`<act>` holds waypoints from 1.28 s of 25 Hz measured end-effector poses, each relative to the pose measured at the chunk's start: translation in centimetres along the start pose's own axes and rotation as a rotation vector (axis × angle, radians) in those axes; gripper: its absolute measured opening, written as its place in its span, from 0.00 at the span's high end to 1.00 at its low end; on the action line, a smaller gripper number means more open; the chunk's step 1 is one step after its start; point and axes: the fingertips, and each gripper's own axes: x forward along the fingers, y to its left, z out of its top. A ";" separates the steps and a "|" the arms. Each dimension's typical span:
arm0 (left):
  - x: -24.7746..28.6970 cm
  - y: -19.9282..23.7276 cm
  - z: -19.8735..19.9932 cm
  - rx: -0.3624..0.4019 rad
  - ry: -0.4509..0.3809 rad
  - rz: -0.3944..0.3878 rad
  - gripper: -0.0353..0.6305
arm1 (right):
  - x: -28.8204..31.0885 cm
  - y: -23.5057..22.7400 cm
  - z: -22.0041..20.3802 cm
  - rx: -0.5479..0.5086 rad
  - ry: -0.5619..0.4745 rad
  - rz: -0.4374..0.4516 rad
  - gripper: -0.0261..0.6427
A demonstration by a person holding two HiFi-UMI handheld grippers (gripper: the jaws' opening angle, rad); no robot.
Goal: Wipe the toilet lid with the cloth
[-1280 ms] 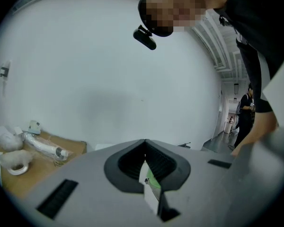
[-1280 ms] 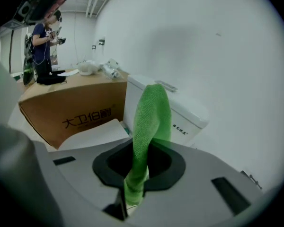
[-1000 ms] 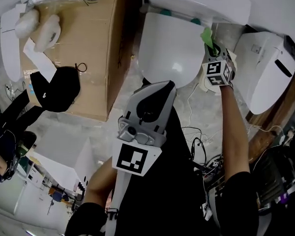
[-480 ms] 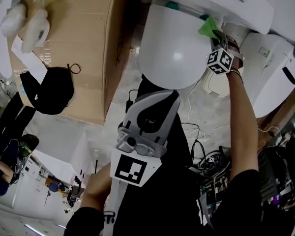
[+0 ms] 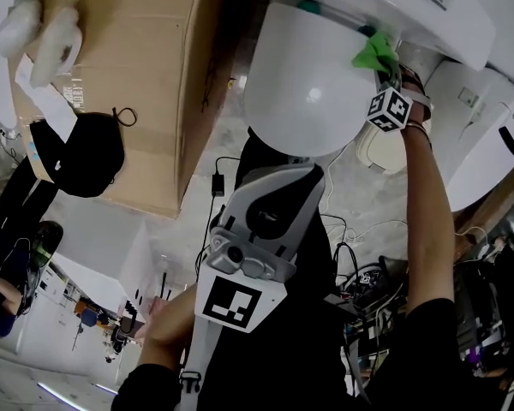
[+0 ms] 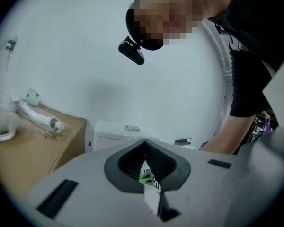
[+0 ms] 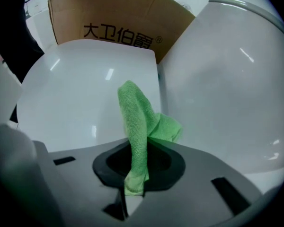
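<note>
The white toilet lid (image 5: 313,84) lies closed below the cistern (image 5: 385,2). My right gripper (image 5: 384,71) is at the lid's far right edge, next to the cistern, and is shut on the green cloth (image 5: 375,51). In the right gripper view the cloth (image 7: 139,122) stands up from the shut jaws of that gripper (image 7: 137,148) against the glossy lid (image 7: 80,93). My left gripper (image 5: 291,151) hangs shut and empty near the lid's front edge, apart from it. In the left gripper view this gripper (image 6: 144,143) points toward the cistern (image 6: 123,129).
A large cardboard box (image 5: 146,75) stands left of the toilet, with a black bag (image 5: 86,157) and white foam pieces (image 5: 34,32) on it. Another white toilet body (image 5: 488,135) crowds the right side. Cables (image 5: 360,272) trail over the floor by the person's legs.
My right gripper has carried the cloth along the lid's right edge toward the cistern. The left gripper has stayed where it was.
</note>
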 end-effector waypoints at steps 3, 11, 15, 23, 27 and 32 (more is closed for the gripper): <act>-0.3 -0.2 -0.7 -0.003 -0.001 0.009 0.94 | -0.1 0.8 -0.8 -0.022 0.019 0.007 0.89; -1.8 -1.9 -3.5 -0.008 0.003 0.030 0.94 | -1.5 7.0 -3.0 0.086 0.085 0.138 0.89; -3.1 -3.5 -4.5 0.004 -0.002 0.032 0.94 | -2.2 9.6 -3.3 0.149 0.106 0.168 0.89; -6.8 -6.1 -6.6 -0.001 -0.015 0.074 0.94 | -4.3 15.7 -2.3 0.240 0.142 0.217 0.89; -9.4 -7.4 -7.3 -0.004 -0.031 0.118 0.94 | -5.7 19.2 -1.6 0.342 0.163 0.233 0.89; -12.1 -7.9 -7.2 -0.017 -0.052 0.173 0.94 | -7.5 23.3 -0.3 0.559 0.202 0.314 0.89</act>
